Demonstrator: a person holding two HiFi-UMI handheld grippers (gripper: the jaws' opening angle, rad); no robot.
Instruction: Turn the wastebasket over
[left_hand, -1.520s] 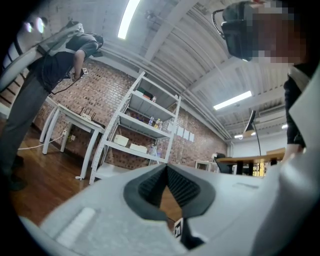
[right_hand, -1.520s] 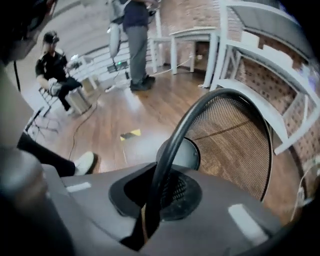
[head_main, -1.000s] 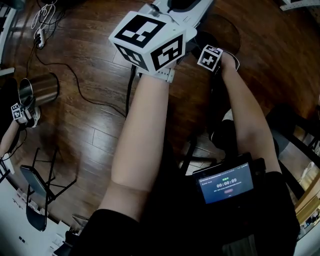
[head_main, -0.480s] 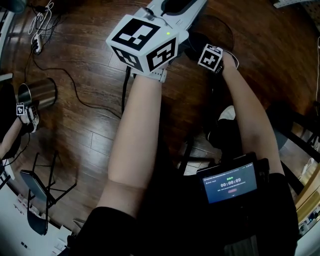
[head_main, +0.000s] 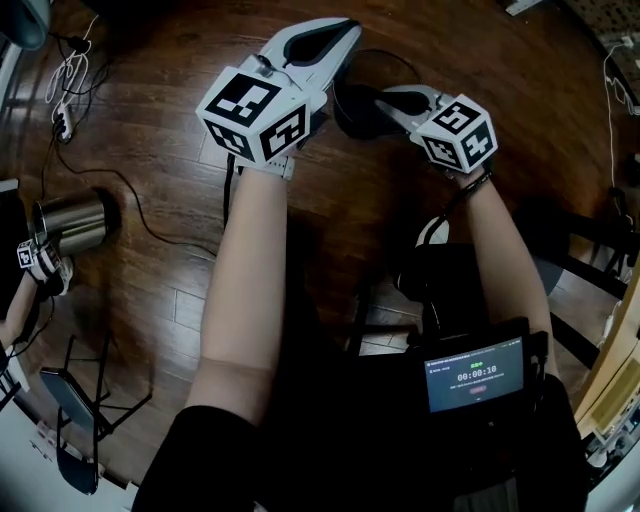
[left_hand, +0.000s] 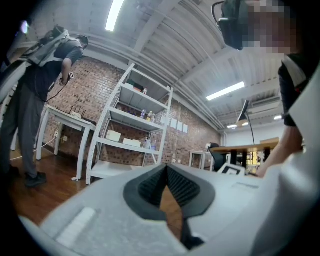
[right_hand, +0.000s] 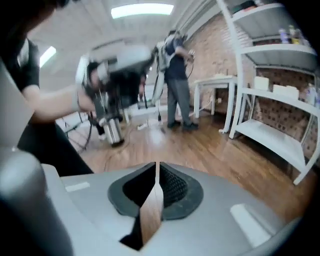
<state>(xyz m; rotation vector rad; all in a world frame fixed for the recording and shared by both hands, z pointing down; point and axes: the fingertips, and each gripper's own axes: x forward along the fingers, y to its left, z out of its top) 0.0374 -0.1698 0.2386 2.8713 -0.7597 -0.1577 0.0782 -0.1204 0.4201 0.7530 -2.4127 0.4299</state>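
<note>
At far left, a steel can (head_main: 75, 215) is sitting on the wood floor (head_main: 150, 150). Moving right, I am holding the left gripper (head_main: 350, 24) level, its jaws pinched together and empty. Below and between both tools is lying a dark round shape that I am taking for the wastebasket (head_main: 352, 110); I cannot tell which way up it is. The right gripper (head_main: 384, 98) is angling down over it, jaws closing on nothing. I judge that no grasp has been made yet. The next move calls for opening the jaws, lowering them and taking the rim.

The chest-mounted screen (head_main: 475, 374) seems to read 00:00:10; smaller print is illegible.
</note>
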